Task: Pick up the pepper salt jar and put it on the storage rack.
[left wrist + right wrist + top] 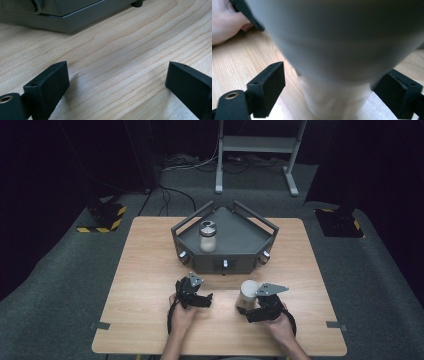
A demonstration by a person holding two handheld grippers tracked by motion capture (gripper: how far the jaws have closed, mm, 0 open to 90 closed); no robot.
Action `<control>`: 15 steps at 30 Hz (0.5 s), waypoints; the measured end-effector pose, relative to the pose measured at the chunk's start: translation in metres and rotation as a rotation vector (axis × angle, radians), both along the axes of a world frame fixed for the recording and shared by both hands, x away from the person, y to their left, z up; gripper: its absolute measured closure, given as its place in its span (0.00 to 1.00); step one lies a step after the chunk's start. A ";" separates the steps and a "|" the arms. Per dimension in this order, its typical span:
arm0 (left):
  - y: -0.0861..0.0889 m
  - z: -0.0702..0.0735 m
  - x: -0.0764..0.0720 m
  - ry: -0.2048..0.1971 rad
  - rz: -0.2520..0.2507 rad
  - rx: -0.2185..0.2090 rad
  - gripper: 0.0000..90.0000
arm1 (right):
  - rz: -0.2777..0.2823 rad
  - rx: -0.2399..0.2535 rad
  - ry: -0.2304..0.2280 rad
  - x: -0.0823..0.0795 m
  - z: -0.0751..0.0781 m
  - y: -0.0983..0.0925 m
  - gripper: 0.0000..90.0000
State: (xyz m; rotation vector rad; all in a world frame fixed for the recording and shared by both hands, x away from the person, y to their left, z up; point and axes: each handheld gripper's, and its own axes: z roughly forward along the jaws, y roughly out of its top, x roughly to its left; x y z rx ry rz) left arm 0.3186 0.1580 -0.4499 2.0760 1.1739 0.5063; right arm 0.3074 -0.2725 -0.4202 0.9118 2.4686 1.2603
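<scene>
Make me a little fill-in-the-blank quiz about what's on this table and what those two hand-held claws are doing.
1. The jar with the silver lid stands inside the grey ____.
2. The white container on the wooden table stands between the jaws of the ____ gripper.
3. The left gripper has nothing but bare ____ between its jaws.
4. The tray sits at the ____ edge of the table from the person.

Missing words: tray; right; table; far
</scene>
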 end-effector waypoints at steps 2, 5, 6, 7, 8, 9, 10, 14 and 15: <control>0.000 0.000 0.000 0.000 0.000 0.000 0.06 | -0.004 0.001 -0.005 0.000 0.001 0.001 0.17; 0.000 0.000 0.000 0.000 0.000 0.000 0.06 | -0.004 0.003 -0.009 0.002 0.000 0.004 0.18; 0.000 0.000 0.000 0.000 -0.002 0.003 0.06 | -0.005 0.003 -0.011 0.002 0.000 0.005 0.18; 0.000 0.000 0.000 0.000 0.000 0.000 0.06 | -0.005 0.003 -0.012 0.003 0.000 0.006 0.18; 0.000 0.000 0.000 0.000 0.000 0.000 0.06 | -0.005 0.003 -0.011 0.003 -0.001 0.006 0.18; 0.000 0.000 0.000 0.000 0.000 0.000 0.06 | -0.005 0.003 -0.011 0.003 -0.001 0.006 0.18; 0.000 0.000 0.000 0.000 0.000 0.000 0.06 | -0.005 0.000 -0.011 0.004 -0.001 0.008 0.19; 0.000 0.000 0.000 0.000 0.000 0.000 0.06 | -0.006 0.008 -0.016 0.004 -0.002 0.006 0.22; 0.000 0.000 0.000 0.000 -0.002 0.003 0.06 | -0.007 0.012 -0.019 0.004 -0.002 0.006 0.23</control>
